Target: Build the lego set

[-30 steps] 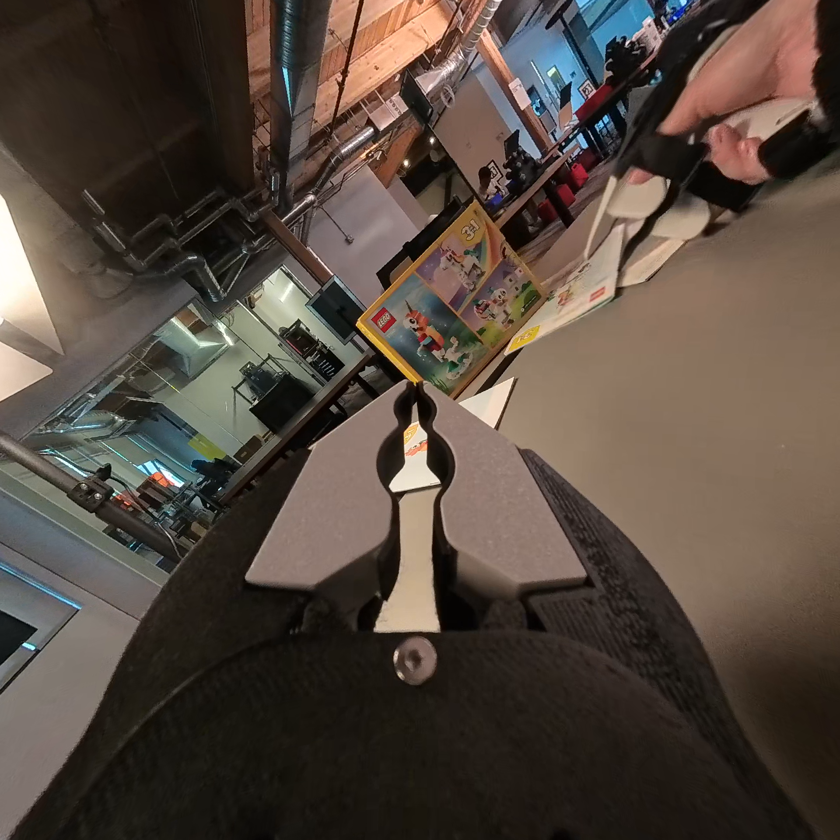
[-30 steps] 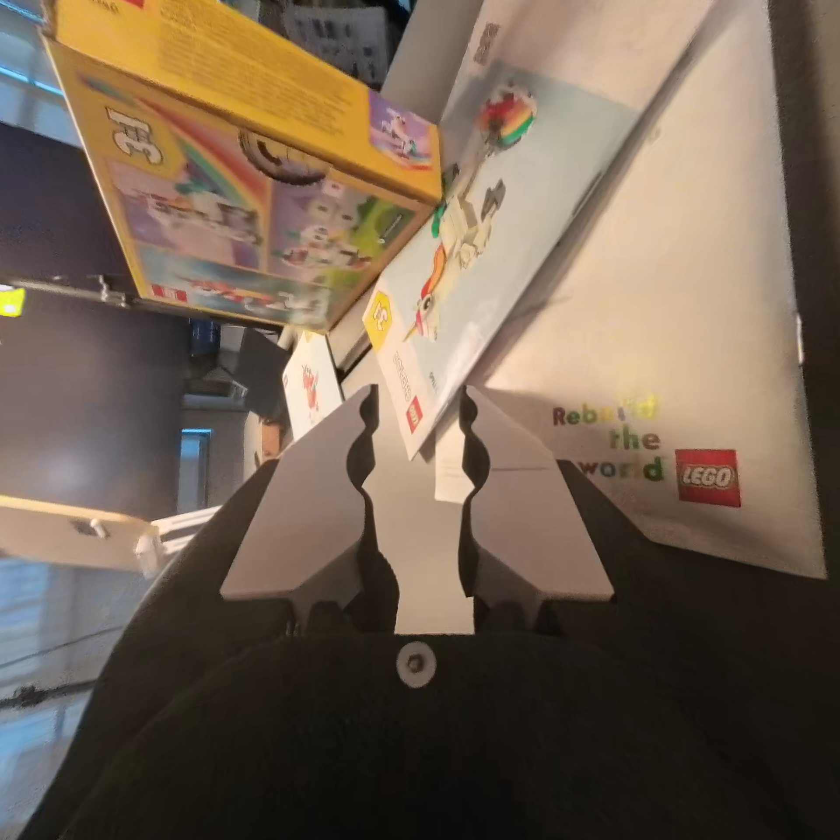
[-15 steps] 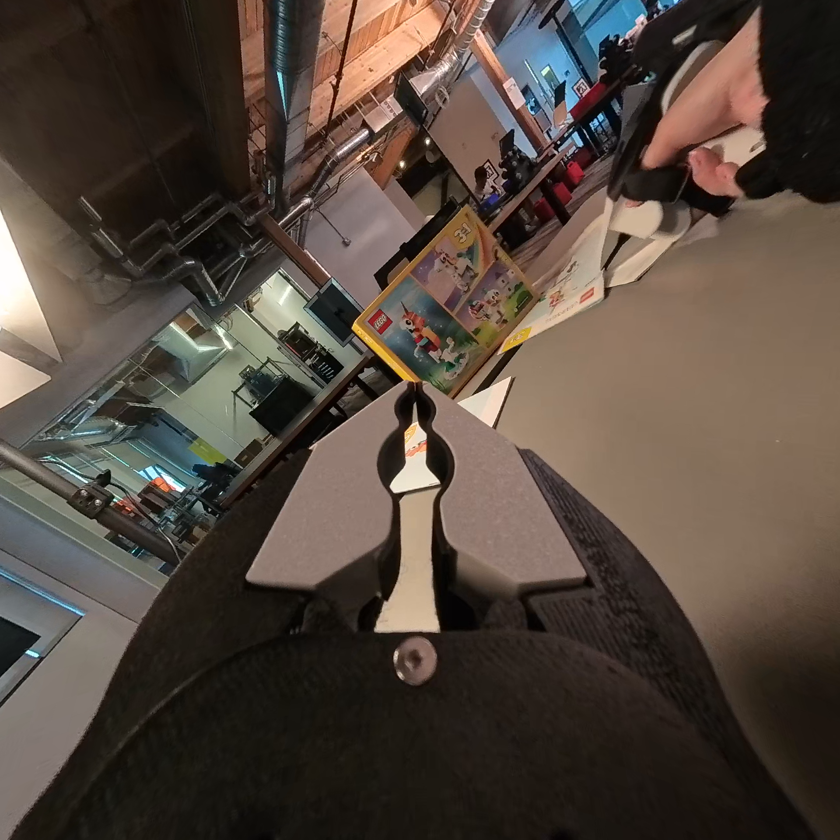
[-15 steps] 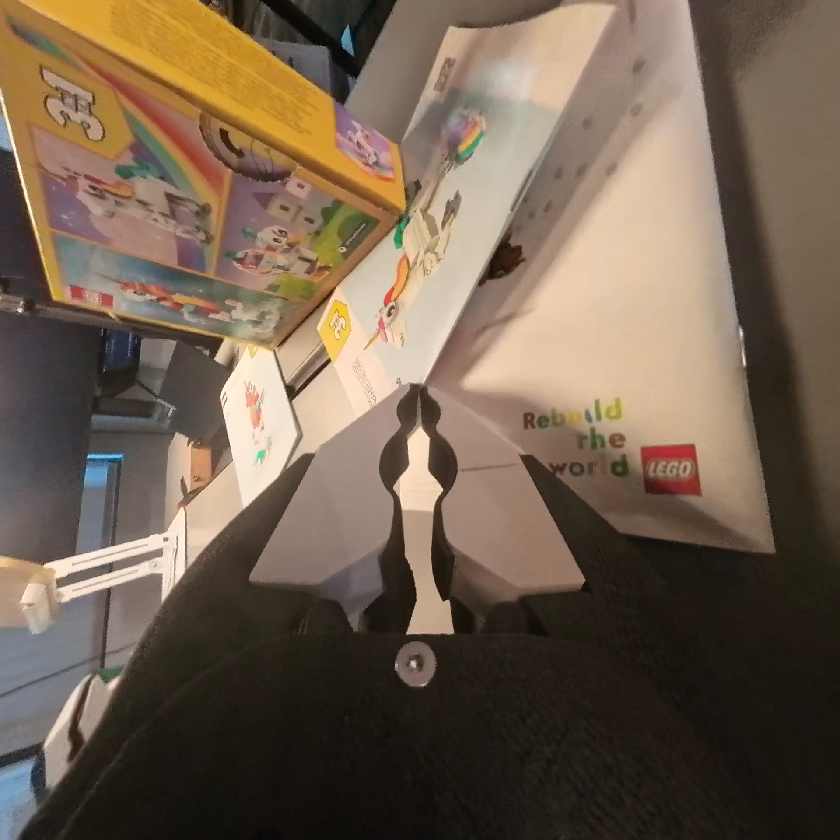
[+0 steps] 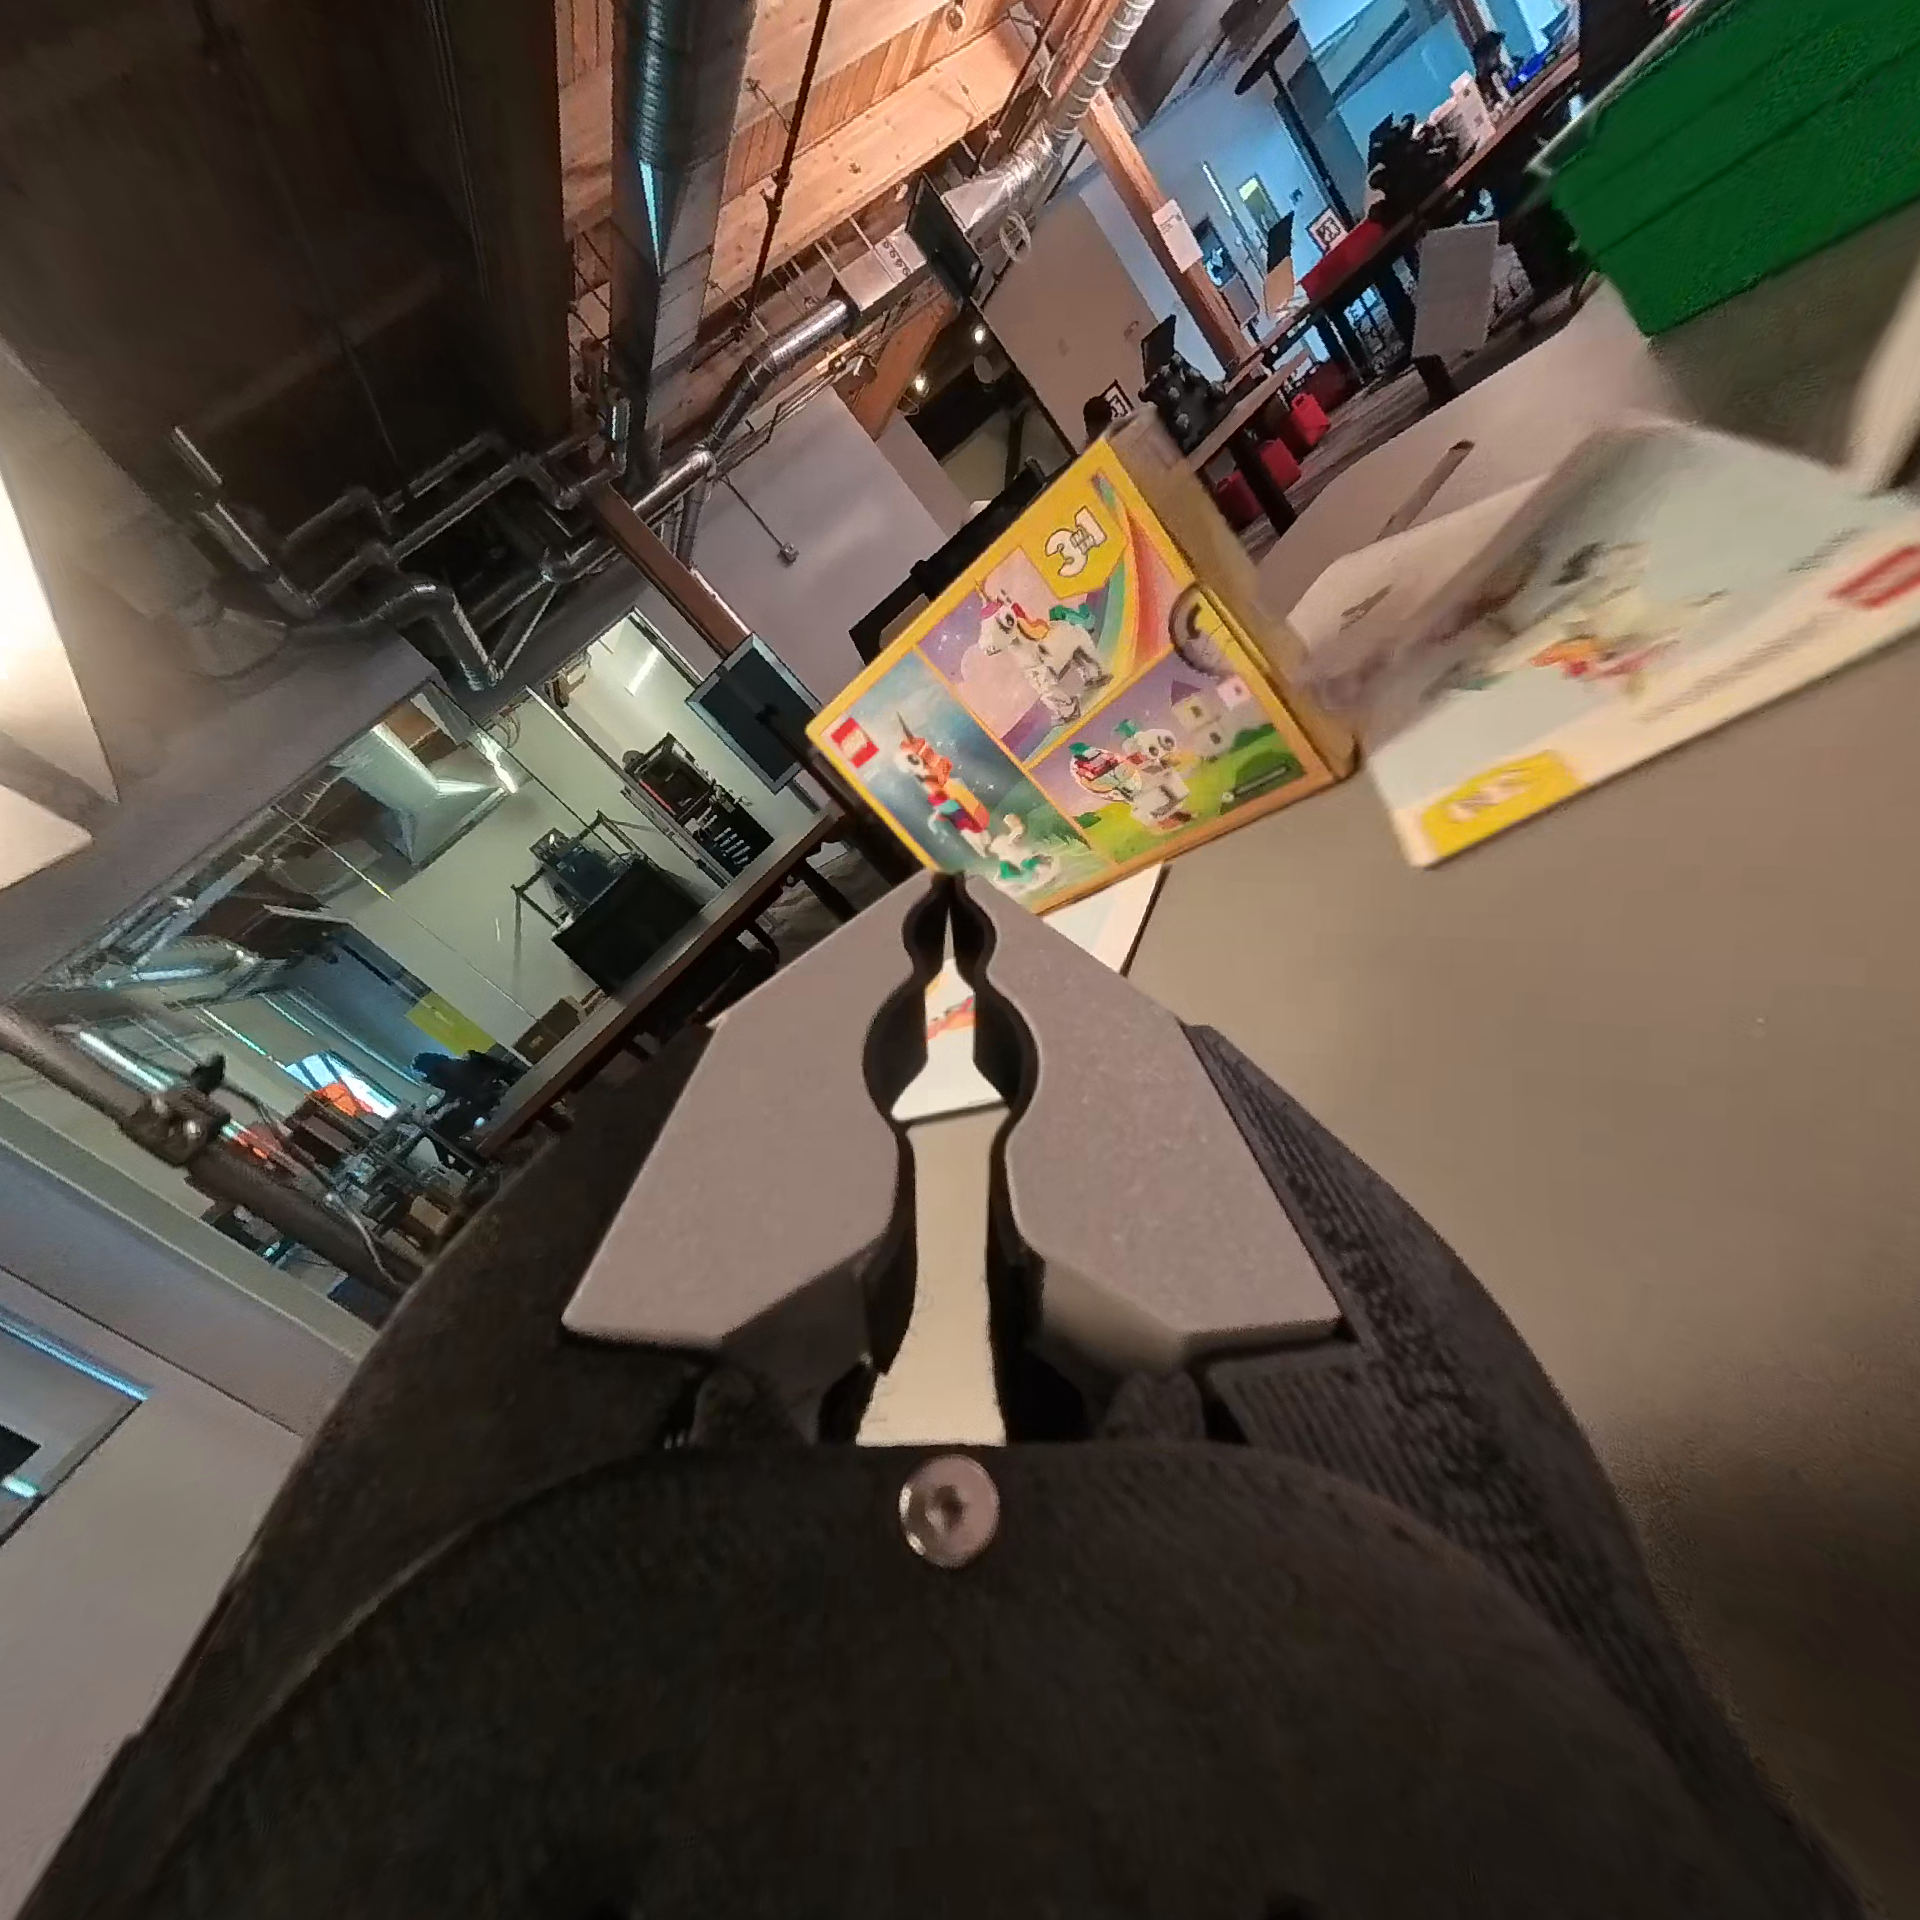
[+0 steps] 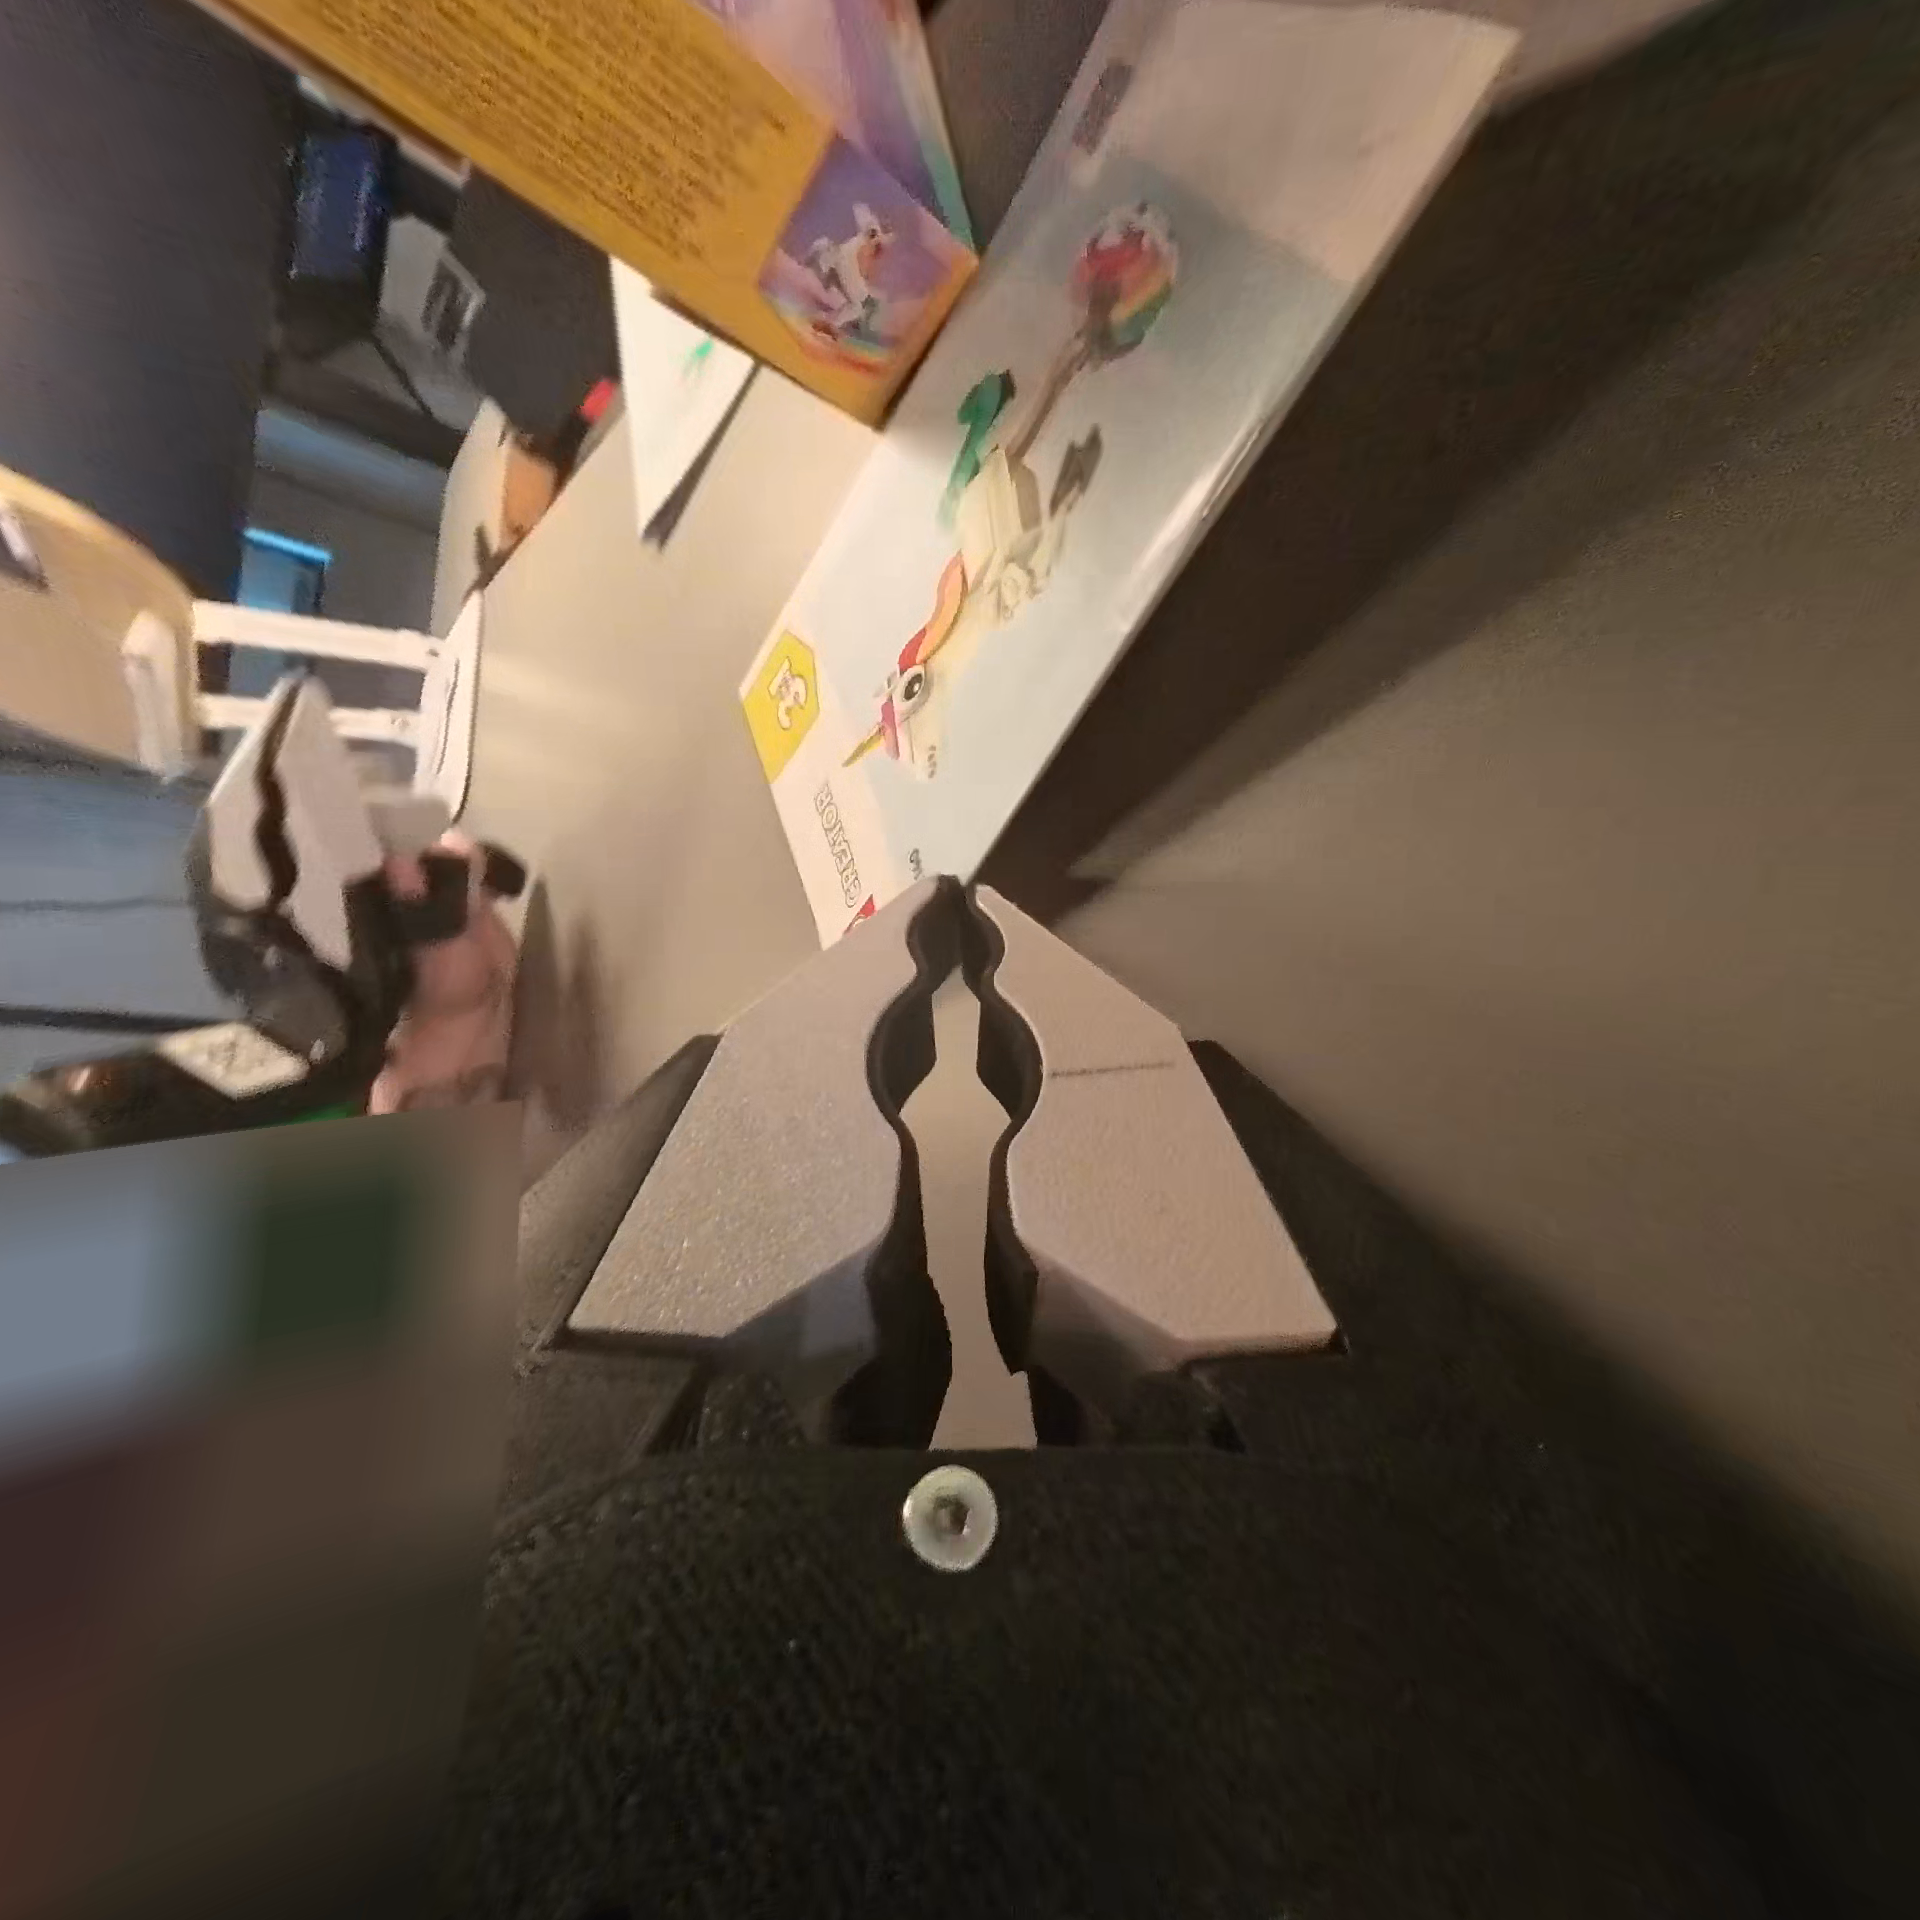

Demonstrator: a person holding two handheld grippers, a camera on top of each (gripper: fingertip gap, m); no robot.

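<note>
The yellow lego box [image 5: 1081, 717] stands on the grey table [image 5: 1507, 1039]; it also shows in the right wrist view [image 6: 665, 135]. An instruction booklet [image 6: 1039, 520] with a unicorn on its cover lies beside it, blurred in the left wrist view [image 5: 1621, 644]. My right gripper [image 6: 954, 888] is shut on the booklet's near corner. My left gripper [image 5: 948, 883] is shut and empty, low over the table and pointing at the box. It shows far left in the right wrist view [image 6: 275, 821], with a hand [image 6: 447, 997] behind it.
A second small booklet [image 5: 1127, 920] lies flat just past my left gripper, in front of the box. Green bins [image 5: 1745, 156] stand at the table's far right. Bare grey table stretches to the right of my left gripper. The gap from one gripper's tips to the other's is roughly 25 centimeters.
My right gripper went from open to shut on the booklet's corner and pulled it off the white sheet. The booklet now lies nearer my left gripper. The left gripper barely moved.
</note>
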